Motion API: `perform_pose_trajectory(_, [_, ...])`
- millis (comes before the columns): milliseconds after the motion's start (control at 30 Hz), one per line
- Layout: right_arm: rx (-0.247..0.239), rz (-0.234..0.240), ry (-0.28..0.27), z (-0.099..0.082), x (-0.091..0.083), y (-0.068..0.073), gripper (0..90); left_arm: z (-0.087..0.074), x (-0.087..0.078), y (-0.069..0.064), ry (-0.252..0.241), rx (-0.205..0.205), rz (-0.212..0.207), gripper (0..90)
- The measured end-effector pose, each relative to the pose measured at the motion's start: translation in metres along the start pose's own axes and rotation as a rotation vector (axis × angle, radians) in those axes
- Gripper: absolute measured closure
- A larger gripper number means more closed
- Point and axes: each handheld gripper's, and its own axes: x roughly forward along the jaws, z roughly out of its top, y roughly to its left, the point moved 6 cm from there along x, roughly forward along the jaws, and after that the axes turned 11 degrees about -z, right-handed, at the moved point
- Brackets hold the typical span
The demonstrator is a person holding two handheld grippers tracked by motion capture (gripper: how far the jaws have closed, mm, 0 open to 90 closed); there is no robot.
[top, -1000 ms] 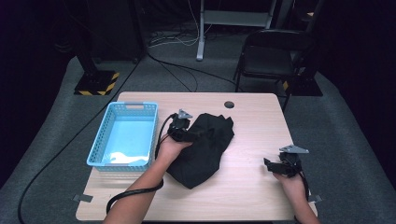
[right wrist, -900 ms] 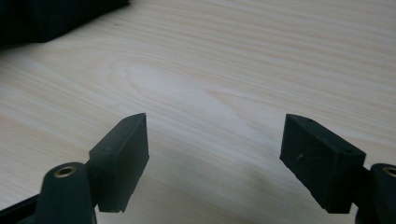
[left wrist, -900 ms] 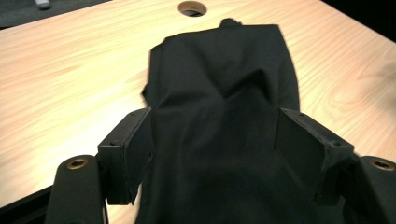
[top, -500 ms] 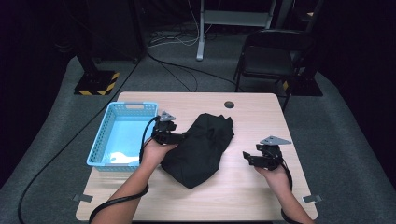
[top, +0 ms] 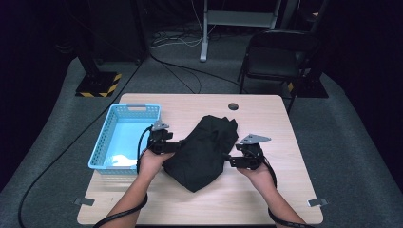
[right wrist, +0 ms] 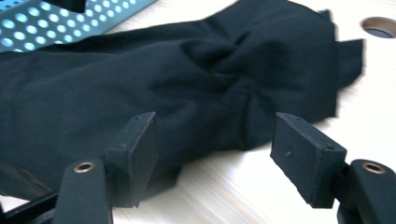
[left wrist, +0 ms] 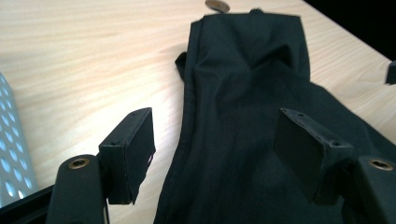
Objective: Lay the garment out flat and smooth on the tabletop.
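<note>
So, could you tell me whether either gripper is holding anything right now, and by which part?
Nothing is held: the left gripper and right gripper both stand open at the black garment's edges.

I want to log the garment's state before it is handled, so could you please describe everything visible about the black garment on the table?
The black garment is a matte woven cloth with stitched seams, lying crumpled and loosely folded, with creases gathering near its middle. It rests flat on the wooden table, running diagonally, right of the blue basket and below the table's round hole. The left gripper straddles its left edge with open fingers; the right gripper stands open at its right edge.
</note>
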Motion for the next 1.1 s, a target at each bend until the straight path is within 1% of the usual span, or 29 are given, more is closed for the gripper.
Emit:
perform_pose_trajectory(33, [-0.006,0.004,0.001,0.002,0.001,0.003,29.2,0.001,-0.001,-0.001,-0.003,0.010,0.001,28.4])
perform_pose_trajectory(167, [-0.027,0.039,-0.006,0.011,0.005,0.018,28.0,0.003,-0.006,-0.002,0.001,0.050,0.033,28.3])
perform_pose_trajectory(267, [-0.035,0.071,-0.018,0.019,0.008,0.032,27.4,0.003,-0.008,-0.001,-0.003,0.058,0.036,28.7])
perform_pose_trajectory(367, [-0.063,0.101,-0.017,0.025,0.014,0.049,27.7,0.002,-0.009,0.001,0.003,0.061,0.046,28.8])
perform_pose_trajectory(500, [-0.097,0.147,-0.014,0.032,0.021,0.074,28.2,0.001,-0.010,0.004,0.002,0.053,0.051,29.0])
perform_pose_trajectory(667, [-0.153,0.200,-0.007,0.037,0.029,0.106,28.0,0.001,-0.011,0.008,-0.005,0.034,0.051,28.6])
perform_pose_trajectory(733, [-0.165,0.216,0.004,0.037,0.032,0.115,28.0,0.000,-0.011,0.009,-0.005,0.022,0.049,28.5])
perform_pose_trajectory(800, [-0.185,0.226,0.012,0.035,0.036,0.123,28.2,0.000,-0.011,0.009,-0.006,0.018,0.050,28.3])
perform_pose_trajectory(867, [-0.203,0.223,0.021,0.033,0.040,0.129,28.0,0.000,-0.011,0.010,-0.001,0.018,0.061,28.4])
perform_pose_trajectory(967, [-0.200,0.240,0.025,0.033,0.042,0.137,27.7,0.000,-0.010,0.010,0.008,0.023,0.074,28.5])
perform_pose_trajectory(1033, [-0.215,0.253,0.017,0.035,0.040,0.144,27.9,0.000,-0.009,0.011,0.017,0.022,0.096,29.2])
perform_pose_trajectory(1100, [-0.235,0.264,0.020,0.036,0.040,0.150,28.1,0.000,-0.009,0.011,0.024,0.021,0.104,29.3])
